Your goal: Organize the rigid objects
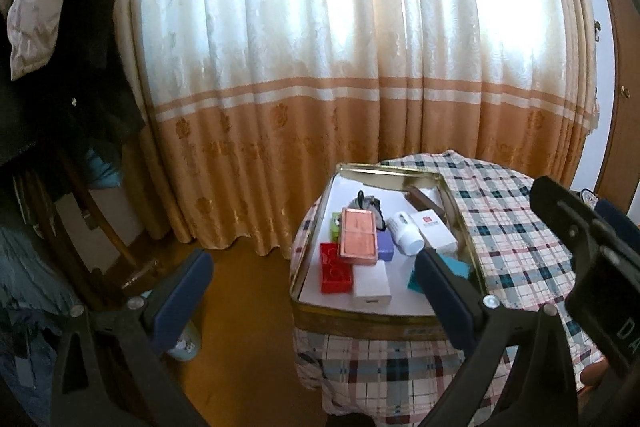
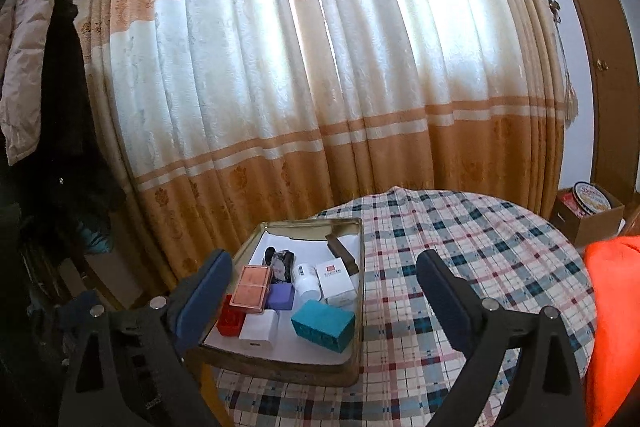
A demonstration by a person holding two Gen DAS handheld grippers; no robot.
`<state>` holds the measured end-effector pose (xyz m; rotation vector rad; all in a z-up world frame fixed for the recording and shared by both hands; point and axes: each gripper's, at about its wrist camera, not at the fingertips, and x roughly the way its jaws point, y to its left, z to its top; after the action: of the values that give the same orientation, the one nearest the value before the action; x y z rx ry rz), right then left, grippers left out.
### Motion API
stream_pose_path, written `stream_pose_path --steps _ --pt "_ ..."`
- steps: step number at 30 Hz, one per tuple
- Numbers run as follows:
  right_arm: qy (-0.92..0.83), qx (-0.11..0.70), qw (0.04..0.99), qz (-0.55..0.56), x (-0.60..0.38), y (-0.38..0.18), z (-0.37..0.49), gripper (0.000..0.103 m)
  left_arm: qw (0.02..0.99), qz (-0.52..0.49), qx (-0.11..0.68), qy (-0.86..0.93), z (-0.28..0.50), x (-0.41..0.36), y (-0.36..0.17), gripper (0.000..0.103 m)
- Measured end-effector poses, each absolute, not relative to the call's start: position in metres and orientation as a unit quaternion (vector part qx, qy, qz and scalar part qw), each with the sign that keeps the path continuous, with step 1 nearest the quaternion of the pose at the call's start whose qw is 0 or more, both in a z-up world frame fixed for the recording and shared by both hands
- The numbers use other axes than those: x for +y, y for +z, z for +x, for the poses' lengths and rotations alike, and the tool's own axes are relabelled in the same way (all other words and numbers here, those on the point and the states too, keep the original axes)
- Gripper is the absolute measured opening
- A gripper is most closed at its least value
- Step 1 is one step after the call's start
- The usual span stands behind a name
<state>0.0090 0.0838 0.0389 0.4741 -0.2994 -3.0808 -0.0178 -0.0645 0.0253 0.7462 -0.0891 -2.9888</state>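
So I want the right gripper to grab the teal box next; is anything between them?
Nothing visible: the right gripper is open with the teal box at the tin's near edge, unobstructed.

Left gripper (image 1: 314, 273) wide apart, empty. Gold tin (image 1: 464, 227) on plaid desk (image 1: 516, 227), packed with small boxes. Curtain (image 1: 320, 47) behind.

curtain (image 2: 280, 67) drawn | coats (image 2: 36, 75) hanging left | cardboard box (image 2: 588, 215) right, on floor
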Motion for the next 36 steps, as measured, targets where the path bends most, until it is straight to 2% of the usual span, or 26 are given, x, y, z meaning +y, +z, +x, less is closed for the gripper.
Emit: stream_pose_path --steps 36 --pt "-0.986 -0.104 -0.012 0.126 0.104 0.049 0.002 0.097 0.044 0.23 -0.035 -0.972 -0.034 -0.053 0.04 0.103"
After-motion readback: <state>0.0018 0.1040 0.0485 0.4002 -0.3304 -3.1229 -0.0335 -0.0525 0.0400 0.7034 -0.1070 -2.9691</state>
